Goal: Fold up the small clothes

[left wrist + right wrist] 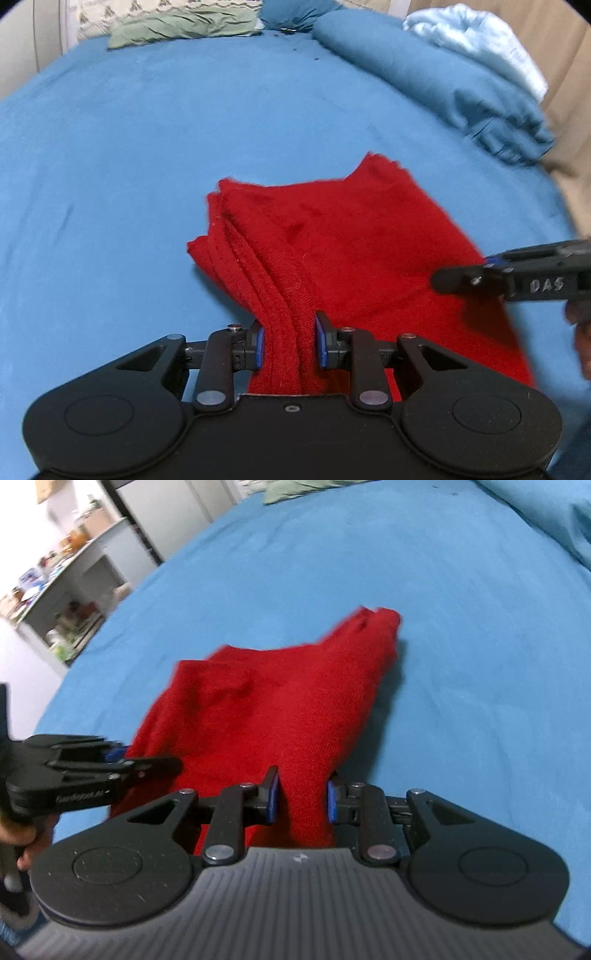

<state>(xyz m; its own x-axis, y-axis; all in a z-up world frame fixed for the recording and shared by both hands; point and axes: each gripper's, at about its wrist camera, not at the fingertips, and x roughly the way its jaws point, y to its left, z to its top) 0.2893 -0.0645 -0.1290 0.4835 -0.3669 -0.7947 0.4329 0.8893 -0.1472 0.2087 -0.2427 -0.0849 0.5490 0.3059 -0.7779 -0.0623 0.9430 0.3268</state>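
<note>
Both tongs, left (pixel 288 341) and right (pixel 302 797), on blurred red cloth (pixel 332 240).

A blue bed sheet (pixel 147 129) fills the view; pillows (pixel 184 26) lie far off; cluttered grey shelves (pixel 70 590) stand left.

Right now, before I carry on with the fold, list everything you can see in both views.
Red garment: one, red, partly folded, on the bed in front of both tools.
Bed sheet: one, blue, covers the bed.
Rolled blanket: one, darker blue, far right edge of the bed.
Light blanket: one, pale blue, beyond the rolled blanket.
Green cloth: one, green, crumpled at the far end.
Shelf unit: one, grey, cluttered, beside the bed.
Left tool: black with blue pads, shut on the garment's near edge.
Right tool: black with blue pads, shut on the garment's near edge.
</note>
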